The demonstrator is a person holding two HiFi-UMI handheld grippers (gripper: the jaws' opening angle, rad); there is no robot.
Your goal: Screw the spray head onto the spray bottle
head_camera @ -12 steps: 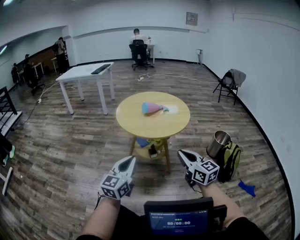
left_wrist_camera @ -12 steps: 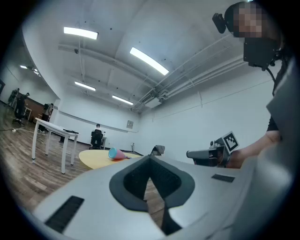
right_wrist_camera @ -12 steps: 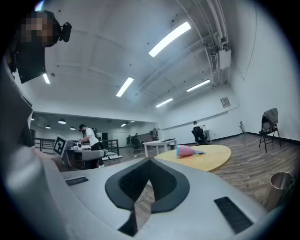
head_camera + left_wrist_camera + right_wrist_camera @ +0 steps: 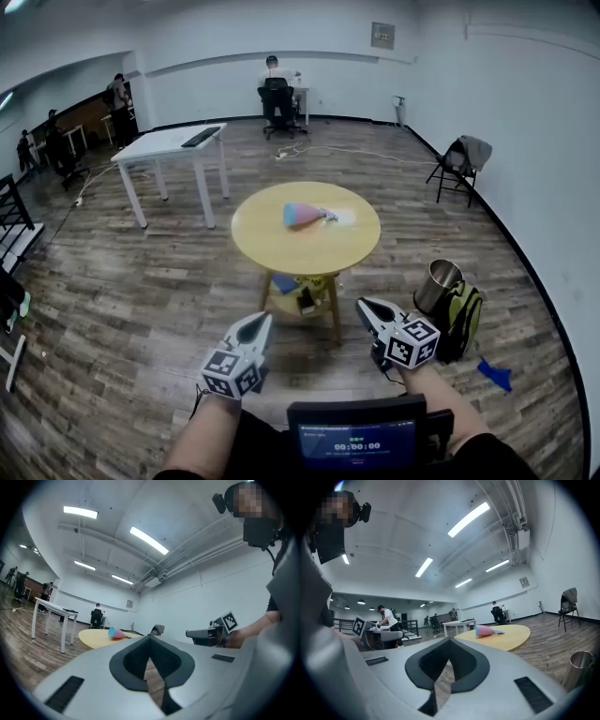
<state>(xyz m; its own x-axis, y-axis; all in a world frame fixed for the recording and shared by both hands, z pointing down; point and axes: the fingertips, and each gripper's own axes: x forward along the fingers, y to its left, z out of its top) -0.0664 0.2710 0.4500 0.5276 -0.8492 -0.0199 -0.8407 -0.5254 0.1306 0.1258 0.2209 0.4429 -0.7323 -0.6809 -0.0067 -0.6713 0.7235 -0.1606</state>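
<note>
Two grippers [image 4: 255,329] [image 4: 368,312], one round table [image 4: 277,251], one spray bottle [image 4: 302,217], one folding chair [image 4: 458,171], one metal bin [image 4: 437,286]

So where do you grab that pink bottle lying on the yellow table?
Probably from above, around the wide left part. The spray bottle lies on its side on the round table, tapering toward the right, so a grip across the thick body should hold steady and leave the narrow end free.

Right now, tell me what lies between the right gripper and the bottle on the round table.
Head view: only wood floor, then the near part of the yellow tabletop. Nothing else stands between the shut right gripper and the bottle.
</note>
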